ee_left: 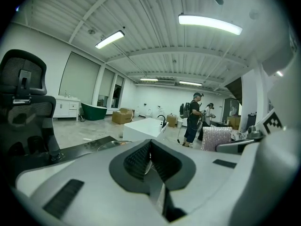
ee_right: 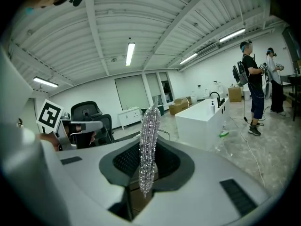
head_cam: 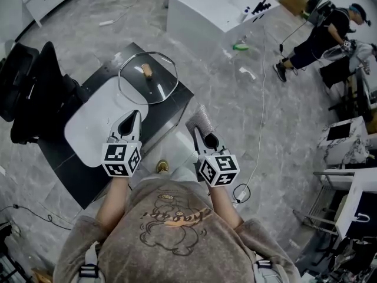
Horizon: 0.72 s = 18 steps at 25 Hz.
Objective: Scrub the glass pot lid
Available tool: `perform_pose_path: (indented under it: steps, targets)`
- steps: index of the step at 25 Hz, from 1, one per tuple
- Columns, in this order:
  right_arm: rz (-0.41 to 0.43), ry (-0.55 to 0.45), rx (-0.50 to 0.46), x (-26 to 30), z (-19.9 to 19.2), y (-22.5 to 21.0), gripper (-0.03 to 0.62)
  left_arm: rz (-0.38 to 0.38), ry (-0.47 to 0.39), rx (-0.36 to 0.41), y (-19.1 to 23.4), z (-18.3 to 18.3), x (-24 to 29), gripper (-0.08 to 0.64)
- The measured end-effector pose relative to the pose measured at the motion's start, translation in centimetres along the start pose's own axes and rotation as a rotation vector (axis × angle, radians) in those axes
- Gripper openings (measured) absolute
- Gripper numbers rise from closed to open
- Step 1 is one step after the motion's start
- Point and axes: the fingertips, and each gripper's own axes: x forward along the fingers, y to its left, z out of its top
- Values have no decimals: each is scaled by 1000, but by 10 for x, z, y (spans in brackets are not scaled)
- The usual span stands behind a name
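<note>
The glass pot lid (head_cam: 158,86) with a wooden knob lies flat at the far end of the dark table (head_cam: 69,165), partly over a white basin top (head_cam: 93,121). My left gripper (head_cam: 133,118) hovers over the white top, just short of the lid, shut with nothing in it. In the left gripper view its jaws (ee_left: 149,149) meet, and the lid's rim (ee_left: 112,144) shows beyond them. My right gripper (head_cam: 198,132) is off the table's right edge, shut on a sparkly silver scrubber (head_cam: 202,120) that stands up between its pads (ee_right: 149,135).
A black office chair (head_cam: 29,93) stands left of the table. A white bathtub (head_cam: 206,10) sits on the floor beyond, with a green item and a white cable (head_cam: 259,117) near it. A person (head_cam: 321,34) bends over at the far right among shelves.
</note>
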Motion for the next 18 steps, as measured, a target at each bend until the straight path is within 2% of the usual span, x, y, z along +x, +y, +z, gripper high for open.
perform_pose_path:
  steps: [8, 18]
  targets:
    - [26, 5, -7, 32, 19, -15, 80, 56, 10, -16, 13, 6, 29, 17]
    - [116, 28, -36, 82, 44, -41, 80, 146, 21, -29, 21, 15, 65, 18]
